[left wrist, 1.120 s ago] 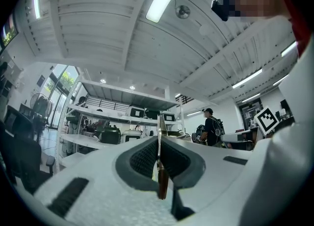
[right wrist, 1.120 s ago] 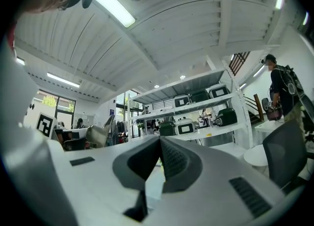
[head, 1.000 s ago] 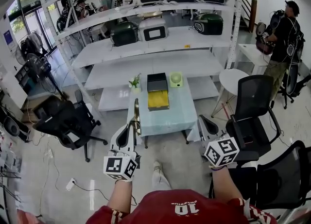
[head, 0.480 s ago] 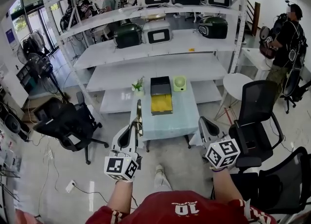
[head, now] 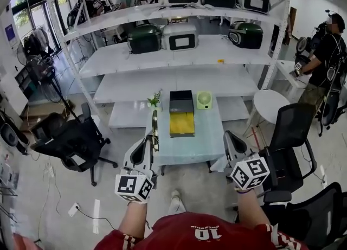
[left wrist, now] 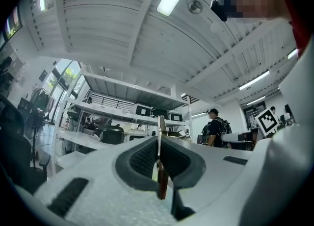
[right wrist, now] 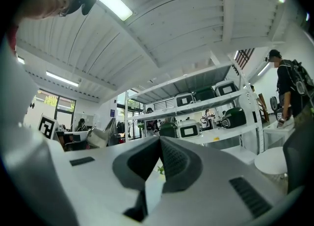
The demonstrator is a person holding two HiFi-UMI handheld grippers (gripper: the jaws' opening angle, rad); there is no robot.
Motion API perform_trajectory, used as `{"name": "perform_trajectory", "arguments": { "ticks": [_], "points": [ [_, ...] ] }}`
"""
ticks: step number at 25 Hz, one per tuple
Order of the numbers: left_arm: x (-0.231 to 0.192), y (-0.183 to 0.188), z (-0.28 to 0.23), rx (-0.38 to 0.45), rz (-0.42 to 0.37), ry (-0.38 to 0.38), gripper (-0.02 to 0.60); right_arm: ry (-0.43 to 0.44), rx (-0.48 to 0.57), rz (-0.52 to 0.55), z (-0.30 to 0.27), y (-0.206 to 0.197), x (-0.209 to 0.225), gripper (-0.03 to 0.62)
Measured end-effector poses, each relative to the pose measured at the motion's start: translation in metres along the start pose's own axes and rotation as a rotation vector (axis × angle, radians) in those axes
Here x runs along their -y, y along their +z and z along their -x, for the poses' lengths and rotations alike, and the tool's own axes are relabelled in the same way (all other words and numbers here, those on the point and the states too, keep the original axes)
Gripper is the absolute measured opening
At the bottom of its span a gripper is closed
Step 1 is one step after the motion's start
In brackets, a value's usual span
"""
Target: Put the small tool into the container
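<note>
Head view: at lower centre the left hand-held gripper [head: 145, 148] grasps the small tool [head: 154, 127] upright, likely for carrying to the container [head: 181, 114] on the desk [head: 209, 143] at mid-frame. Left gripper view: 2 jaws pinch the tool, centre. Right gripper view: the right hand-held gripper [right wrist: 159, 144] is clenched, empty.

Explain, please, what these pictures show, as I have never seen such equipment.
A person in a red shirt holds a hand-held gripper in each hand. The wide picture comes from a head camera looking down; the other two come from cameras riding on the grippers, looking along their jaws. The left gripper is shut on a small tool, a thin blade with a brown handle. The right gripper is shut and empty. Ahead, a table carries a black and yellow container, a small plant and a round green object.
</note>
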State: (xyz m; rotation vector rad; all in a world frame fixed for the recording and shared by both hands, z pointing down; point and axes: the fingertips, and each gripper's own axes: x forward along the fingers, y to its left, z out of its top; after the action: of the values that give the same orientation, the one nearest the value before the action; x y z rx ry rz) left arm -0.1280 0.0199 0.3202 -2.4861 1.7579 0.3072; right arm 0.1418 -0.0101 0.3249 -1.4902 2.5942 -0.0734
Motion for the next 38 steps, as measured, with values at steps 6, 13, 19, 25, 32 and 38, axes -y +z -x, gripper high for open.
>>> {"name": "perform_trajectory", "arguments": {
  "ticks": [6,13,19,25,32,38],
  "points": [
    [-0.050,-0.014,-0.054,-0.009,0.026,0.016,0.012,-0.012,-0.006,0.005,-0.072,-0.001,0.016,0.006],
    [-0.107,-0.025,-0.121,-0.031,0.046,0.002,0.012,-0.028,-0.020,0.015,-0.157,-0.003,0.027,0.006],
    [-0.145,-0.033,-0.162,-0.039,0.041,-0.026,0.012,-0.028,-0.021,0.020,-0.216,-0.011,0.026,0.006],
    [-0.178,-0.042,-0.189,-0.049,0.050,-0.057,0.012,-0.049,-0.048,0.035,-0.253,-0.022,0.023,0.006],
    [-0.201,-0.058,-0.201,-0.067,0.093,-0.065,0.012,-0.076,-0.089,0.041,-0.267,-0.038,0.021,0.006],
    [-0.202,-0.066,-0.212,-0.067,0.116,-0.073,0.012,-0.066,-0.091,0.051,-0.275,-0.040,0.023,0.006]
  ]
}}
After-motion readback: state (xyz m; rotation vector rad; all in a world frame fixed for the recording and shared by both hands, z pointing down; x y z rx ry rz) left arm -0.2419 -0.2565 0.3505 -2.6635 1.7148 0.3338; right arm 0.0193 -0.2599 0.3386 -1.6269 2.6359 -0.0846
